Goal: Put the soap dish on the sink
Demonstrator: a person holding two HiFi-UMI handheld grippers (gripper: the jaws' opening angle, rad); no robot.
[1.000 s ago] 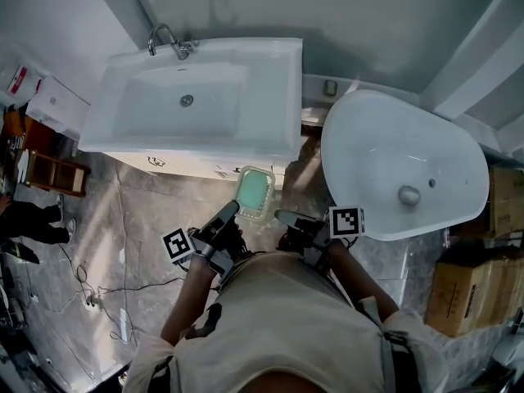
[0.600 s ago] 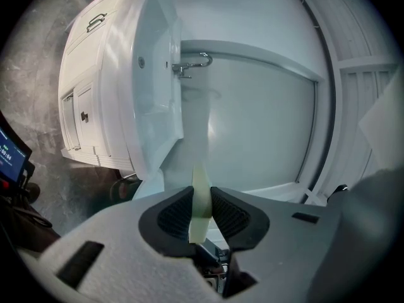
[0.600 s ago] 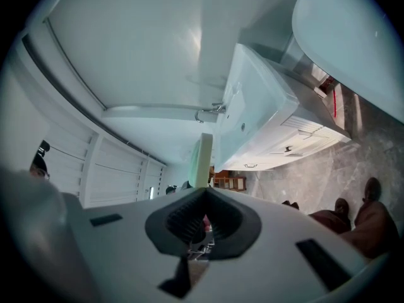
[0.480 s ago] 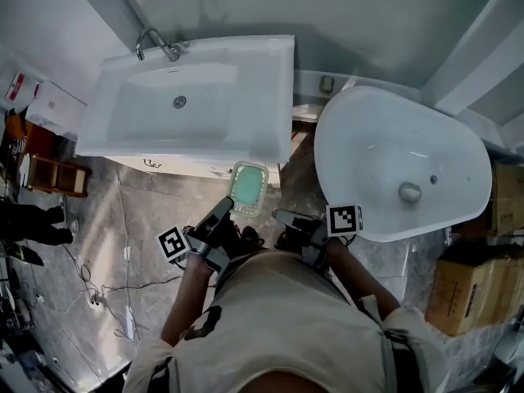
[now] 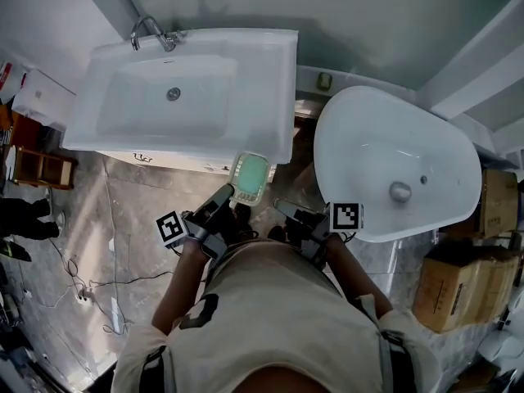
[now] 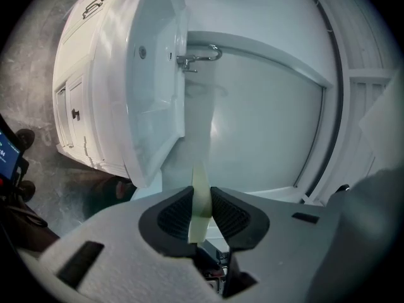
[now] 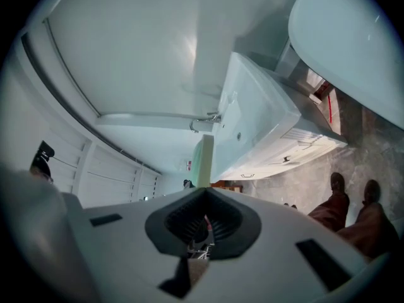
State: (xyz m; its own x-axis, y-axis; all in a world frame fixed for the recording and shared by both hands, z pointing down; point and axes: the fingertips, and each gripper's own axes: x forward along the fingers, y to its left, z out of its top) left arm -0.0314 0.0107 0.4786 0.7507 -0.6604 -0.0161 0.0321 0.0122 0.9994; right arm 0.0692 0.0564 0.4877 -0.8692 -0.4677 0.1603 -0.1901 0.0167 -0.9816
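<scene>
— Both grippers busy?
— No. My left gripper (image 5: 229,194) pinches the soap dish (image 5: 250,177) by its rim, at the sink's (image 5: 274,72) five-o'clock corner; my right gripper (image 5: 281,210) is closed and empty. Mid-carry, I'd say. Next I lift it toward twelve and set it flat.

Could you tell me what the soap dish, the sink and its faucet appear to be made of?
The soap dish: probably translucent plastic, pale green, thin edge letting light through. The sink: likely glazed ceramic, glossy white with soft reflections. The faucet: seemingly chromed metal, bright and mirror-like.
</scene>
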